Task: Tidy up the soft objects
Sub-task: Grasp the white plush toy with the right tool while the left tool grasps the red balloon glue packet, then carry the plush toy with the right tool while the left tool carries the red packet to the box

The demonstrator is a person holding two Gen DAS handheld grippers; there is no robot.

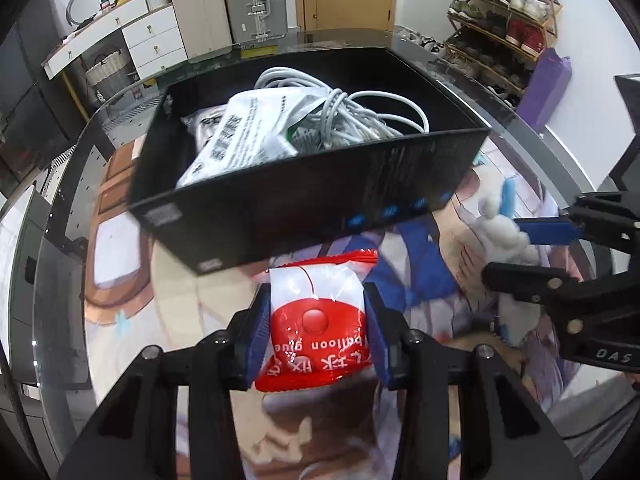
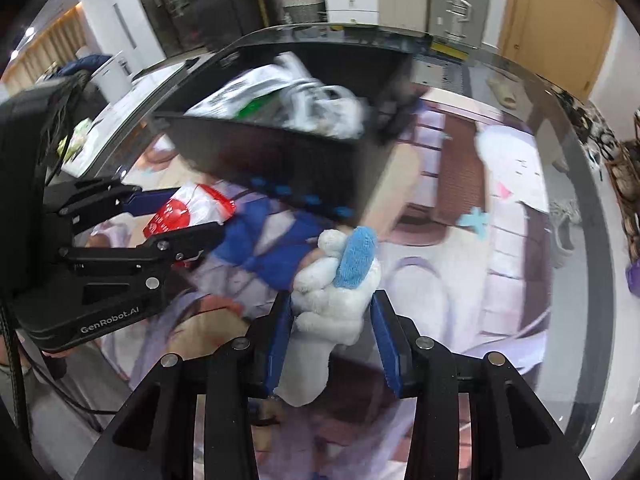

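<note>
The left wrist camera sits just behind the left gripper point(image 1: 318, 320) and looks forward along its fingers, slightly downward, at the near wall of the black box point(image 1: 304, 196) close ahead, with the room's far side beyond. The right wrist camera sits likewise behind the right gripper point(image 2: 332, 334), facing the same box point(image 2: 280, 160) from its other corner, blurred there. Both views share the box, the printed table mat point(image 1: 132, 280) point(image 2: 460, 280), and each other's gripper at the frame edge.
</note>
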